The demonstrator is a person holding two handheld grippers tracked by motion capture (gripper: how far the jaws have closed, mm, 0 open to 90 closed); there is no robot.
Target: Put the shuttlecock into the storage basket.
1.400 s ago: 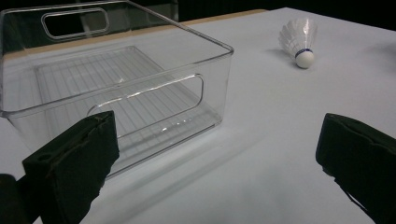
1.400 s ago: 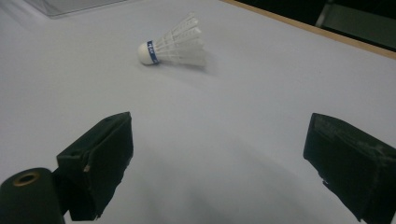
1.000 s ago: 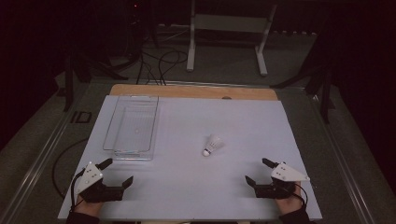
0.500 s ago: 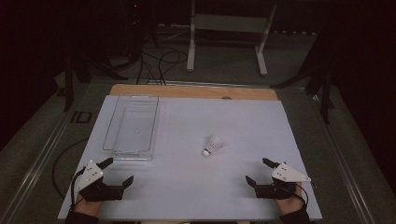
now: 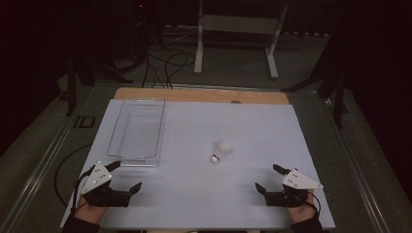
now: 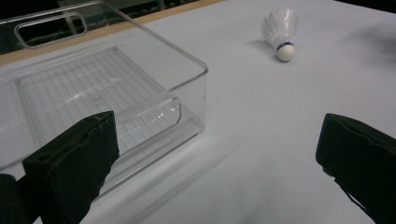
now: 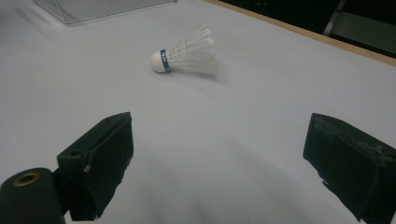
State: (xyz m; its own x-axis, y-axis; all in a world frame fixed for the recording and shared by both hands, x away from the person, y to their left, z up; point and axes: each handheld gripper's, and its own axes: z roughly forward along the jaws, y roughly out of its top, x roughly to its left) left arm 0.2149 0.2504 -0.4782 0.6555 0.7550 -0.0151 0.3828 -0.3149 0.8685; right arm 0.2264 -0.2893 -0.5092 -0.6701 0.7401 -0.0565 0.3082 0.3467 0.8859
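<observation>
A white feather shuttlecock [image 5: 221,151] with a blue band lies on its side near the middle of the white table [image 5: 252,126]. In the left gripper view the shuttlecock [image 6: 281,32] is far ahead to the right; in the right gripper view the shuttlecock [image 7: 189,53] lies ahead, cork pointing left. My left gripper [image 5: 127,175] rests at the near left, open and holding nothing, just in front of a clear plastic bin [image 5: 137,131]. My right gripper [image 5: 266,176] rests at the near right, also open with nothing between its jaws. The bin [image 6: 191,102] has nothing in it.
A wooden strip [image 5: 194,95] runs along the table's far edge. Beyond it, a white metal stand [image 5: 238,29] and cables [image 5: 160,63] are on the dark floor. The bin's near corner [image 7: 102,7] shows at the top left of the right gripper view.
</observation>
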